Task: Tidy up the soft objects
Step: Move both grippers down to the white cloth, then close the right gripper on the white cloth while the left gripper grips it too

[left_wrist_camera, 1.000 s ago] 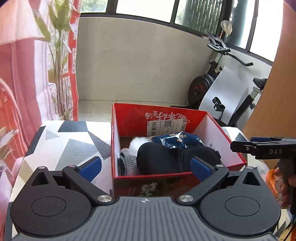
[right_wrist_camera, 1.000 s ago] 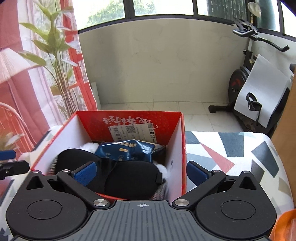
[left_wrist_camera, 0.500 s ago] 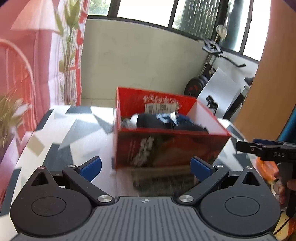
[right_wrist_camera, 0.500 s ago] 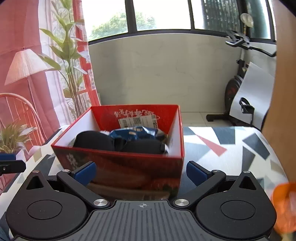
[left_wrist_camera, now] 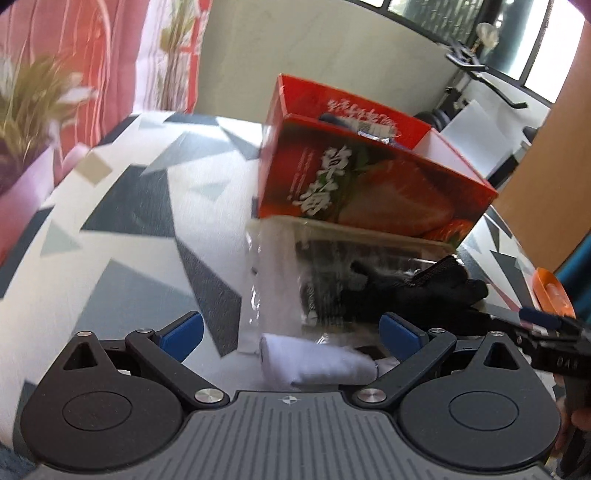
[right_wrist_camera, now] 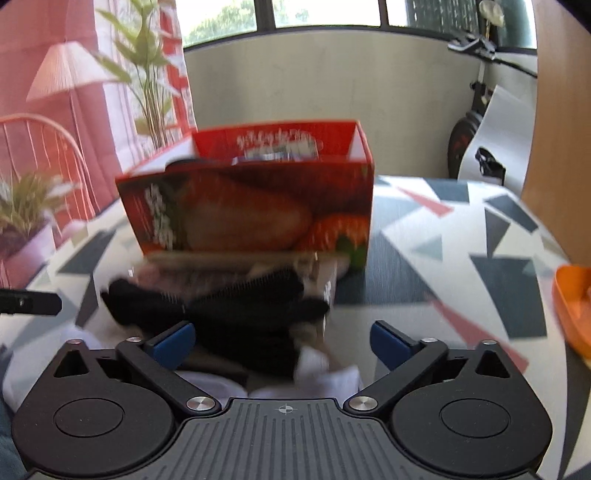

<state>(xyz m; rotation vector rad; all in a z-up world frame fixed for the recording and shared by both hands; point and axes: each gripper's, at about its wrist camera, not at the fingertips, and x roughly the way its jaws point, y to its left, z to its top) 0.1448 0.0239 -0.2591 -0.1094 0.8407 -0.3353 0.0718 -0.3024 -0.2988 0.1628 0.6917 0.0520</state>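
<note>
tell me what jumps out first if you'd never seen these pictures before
The red strawberry-print box dominates, standing in the middle of the geometric-patterned tablecloth with soft items inside. In front of it lies a heap of black fabric partly in clear plastic packaging, with a white rolled cloth nearest the camera. The right tongs are closing, with nothing gripped.

Daylight enters through the windows (right_wrist_camera: 325, 14) at the rear and lights both views brightly, with the panes overexposed. Motion blur smears the red box (right_wrist_camera: 251, 206), the dark fabric pile (right_wrist_camera: 236, 314) and the plant (left_wrist_camera: 33, 99); each camera's own claw body stays sharp. Fisheye distortion bends the bench (left_wrist_camera: 122, 206) edges and darkens the frame corners.
</note>
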